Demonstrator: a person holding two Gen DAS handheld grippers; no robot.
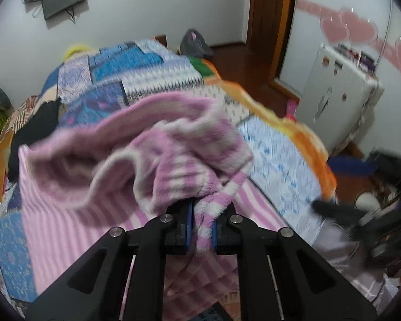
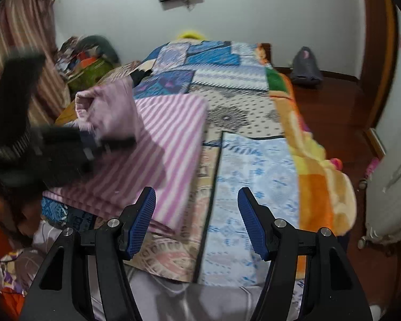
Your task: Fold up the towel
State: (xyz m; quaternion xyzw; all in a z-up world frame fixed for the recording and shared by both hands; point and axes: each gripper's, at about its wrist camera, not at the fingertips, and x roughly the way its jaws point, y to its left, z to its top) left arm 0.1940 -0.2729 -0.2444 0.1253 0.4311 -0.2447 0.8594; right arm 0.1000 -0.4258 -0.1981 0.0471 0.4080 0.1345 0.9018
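A: What is the towel [image 2: 157, 144] looking like, and where is it lying?

B: It is showing pink and white stripes and a fluffy pile, and it is lying on the patchwork bedspread [image 2: 254, 160], on the side of the bed toward the striped curtain [image 2: 26, 53]. Most of it is resting flat in stacked layers, while one corner is being lifted and is bunching into soft folds.

A: Which way is it running?

B: In the right wrist view its long axis is running along the bedspread's length, from the near end toward the far wall; the stripes are slanting diagonally across it.

A: How is the left gripper [image 1: 201, 227] standing?

B: Its blue pads [image 1: 190, 222] are pressing together on the raised corner, pinching the cloth above the flat layers.

A: And the right gripper [image 2: 196, 219]?

B: Its fingers are standing spread apart with nothing between them, hovering over the bedspread just beside the towel's near corner; the pale blue panel is showing through the gap
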